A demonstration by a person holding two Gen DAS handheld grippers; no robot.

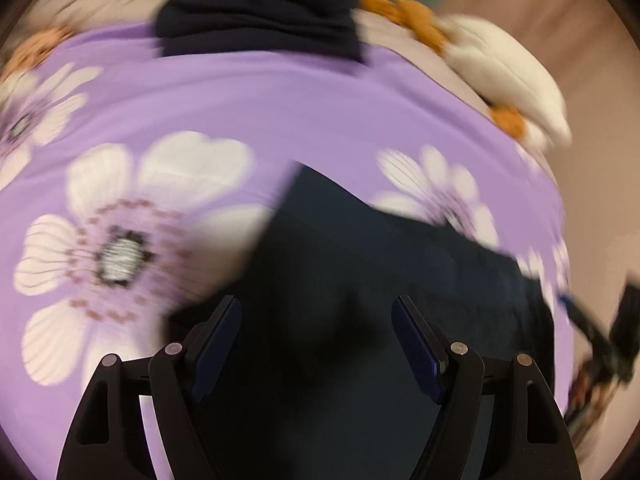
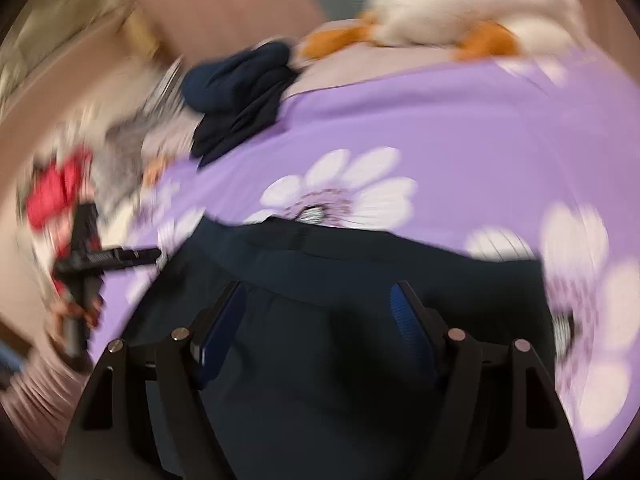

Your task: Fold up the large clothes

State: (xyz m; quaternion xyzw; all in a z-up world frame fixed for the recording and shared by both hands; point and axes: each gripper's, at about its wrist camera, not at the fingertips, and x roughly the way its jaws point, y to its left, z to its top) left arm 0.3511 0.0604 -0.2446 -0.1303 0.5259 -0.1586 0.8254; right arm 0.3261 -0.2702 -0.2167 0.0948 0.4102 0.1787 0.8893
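Note:
A dark navy garment (image 1: pixel 360 280) lies flat on a purple bedsheet with white flowers (image 1: pixel 280 104). My left gripper (image 1: pixel 316 308) hovers over it, open and empty. In the right wrist view the same garment (image 2: pixel 340 352) fills the lower middle, and my right gripper (image 2: pixel 318 296) is open above it, holding nothing. A second pile of dark navy clothing (image 1: pixel 260 8) sits at the far side of the bed; it also shows in the right wrist view (image 2: pixel 240 92). Both views are blurred by motion.
A white and orange plush toy (image 1: pixel 500 68) lies along the bed's far right edge, also in the right wrist view (image 2: pixel 460 12). The other gripper (image 2: pixel 92 264) shows at the left, near red and grey items (image 2: pixel 56 192). Beyond the bed is brownish floor.

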